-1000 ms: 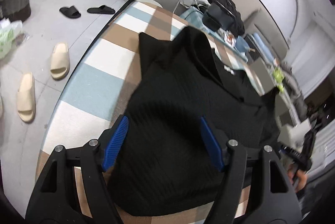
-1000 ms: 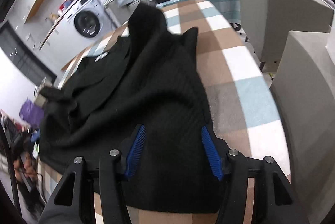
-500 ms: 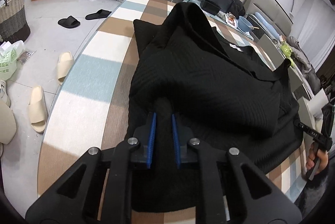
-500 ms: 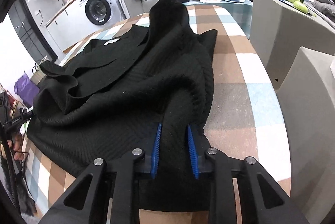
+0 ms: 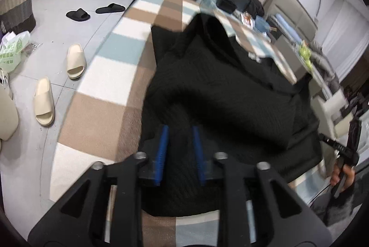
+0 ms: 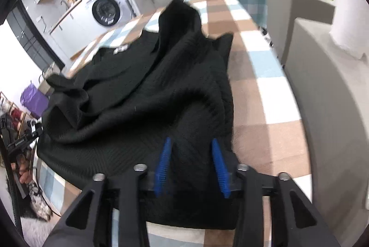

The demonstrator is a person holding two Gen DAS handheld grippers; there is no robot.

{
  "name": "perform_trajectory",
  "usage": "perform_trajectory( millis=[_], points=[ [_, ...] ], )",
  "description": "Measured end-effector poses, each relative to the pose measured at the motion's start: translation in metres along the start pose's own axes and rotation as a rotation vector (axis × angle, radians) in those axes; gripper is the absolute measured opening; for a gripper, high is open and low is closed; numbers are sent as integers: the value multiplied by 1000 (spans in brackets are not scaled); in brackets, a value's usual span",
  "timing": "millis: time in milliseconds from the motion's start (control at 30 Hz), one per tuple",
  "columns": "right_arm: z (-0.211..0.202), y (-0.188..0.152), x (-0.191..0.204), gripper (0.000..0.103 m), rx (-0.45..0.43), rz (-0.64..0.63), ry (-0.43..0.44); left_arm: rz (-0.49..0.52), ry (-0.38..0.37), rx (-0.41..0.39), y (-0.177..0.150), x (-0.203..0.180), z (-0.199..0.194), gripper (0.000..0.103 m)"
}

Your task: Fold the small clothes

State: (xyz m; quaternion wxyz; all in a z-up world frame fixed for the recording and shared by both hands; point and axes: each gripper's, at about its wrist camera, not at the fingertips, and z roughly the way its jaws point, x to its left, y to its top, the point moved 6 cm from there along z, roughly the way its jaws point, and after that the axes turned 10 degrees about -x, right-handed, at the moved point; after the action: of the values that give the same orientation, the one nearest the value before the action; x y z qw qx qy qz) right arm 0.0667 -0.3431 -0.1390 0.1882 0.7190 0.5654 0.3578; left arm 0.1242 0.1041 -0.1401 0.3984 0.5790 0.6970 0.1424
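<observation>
Here we see the black garment (image 5: 230, 90) heaped on the checked tabletop (image 5: 110, 76). Our left gripper (image 5: 180, 131) has just been opening; its fingers (image 5: 164, 143) stand slightly apart astride a fold, which runs off toward 12 o'clock. Our right gripper (image 6: 191, 143) has likewise been opening, its fingers (image 6: 216, 161) apart either side of the hem; the bulk piles up toward 11 o'clock.
</observation>
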Motion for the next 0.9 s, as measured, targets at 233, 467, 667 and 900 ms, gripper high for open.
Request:
perform_trajectory(
  millis=[233, 467, 667, 900],
  points=[
    [-20, 47, 2, 57, -146, 79, 23, -48, -75, -101, 58, -11, -10, 42],
    [0, 59, 19, 58, -130, 71, 61, -52, -54, -39, 90, -31, 56, 42],
    [12, 44, 20, 58, -105, 80, 54, -134, -87, -53, 105, -28, 86, 35],
    [22, 42, 18, 58, -96, 94, 55, -123, -87, -97, 118, -32, 89, 2]
  ],
)
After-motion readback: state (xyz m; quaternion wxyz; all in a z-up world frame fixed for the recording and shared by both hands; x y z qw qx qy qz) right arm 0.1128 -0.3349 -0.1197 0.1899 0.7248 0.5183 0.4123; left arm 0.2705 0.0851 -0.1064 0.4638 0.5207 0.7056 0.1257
